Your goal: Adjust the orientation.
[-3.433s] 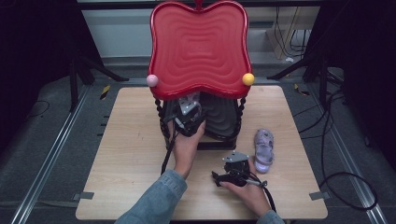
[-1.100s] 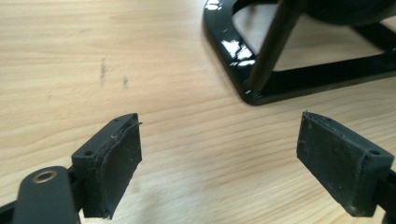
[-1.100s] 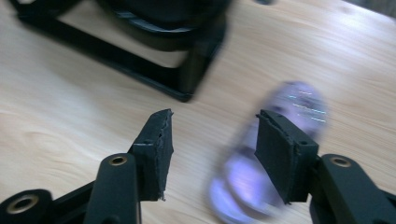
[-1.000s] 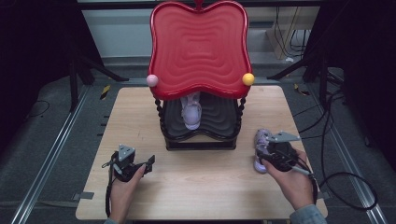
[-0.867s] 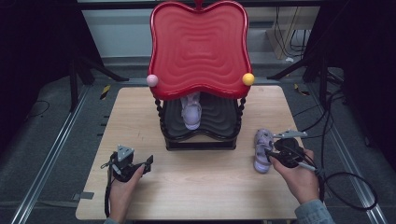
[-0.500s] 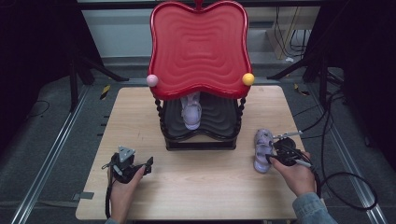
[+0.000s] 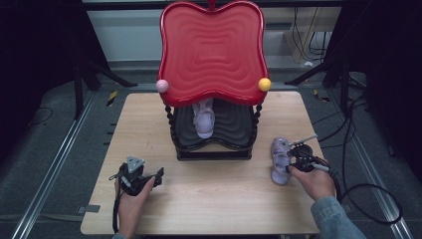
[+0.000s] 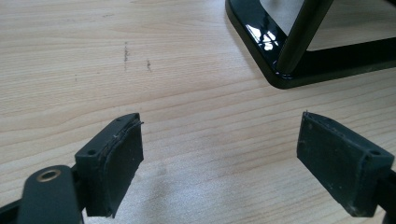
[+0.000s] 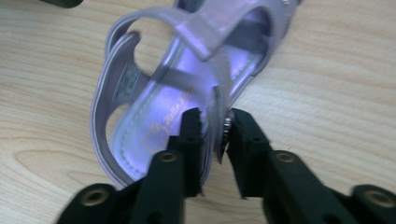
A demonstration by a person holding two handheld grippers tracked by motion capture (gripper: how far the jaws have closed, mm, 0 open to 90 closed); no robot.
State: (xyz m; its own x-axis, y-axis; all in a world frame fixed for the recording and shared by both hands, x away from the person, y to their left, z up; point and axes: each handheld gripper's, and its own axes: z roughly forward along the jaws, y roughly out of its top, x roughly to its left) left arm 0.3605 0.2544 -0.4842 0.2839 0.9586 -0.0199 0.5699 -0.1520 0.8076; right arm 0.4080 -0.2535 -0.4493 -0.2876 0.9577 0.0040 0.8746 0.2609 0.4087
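A lilac sandal (image 7: 278,160) lies on the wooden table (image 7: 149,119) to the right of the rack. My right gripper (image 7: 290,166) has just been closing, and its pads now pinch the sandal's (image 9: 154,88) side wall near the heel; this right gripper (image 9: 214,122) is shut on it. A second lilac sandal (image 7: 204,119) rests on the black lower shelf (image 7: 236,132) of the rack, under its red top (image 7: 211,50). My left gripper (image 7: 158,176) rests at the front left of the table, and the left gripper (image 8: 219,154) stands open over bare wood.
The rack's black base (image 8: 280,70) lies just ahead and to the right of the left gripper's jaws. A pink ball (image 7: 162,85) and a yellow ball (image 7: 264,83) cap the rack's posts. Cables (image 7: 368,189) trail off the table's right edge.
The right hand has come down and in toward the sandal on the table, and its jaws have closed on the sandal's side. The left hand has stayed put at the front left.
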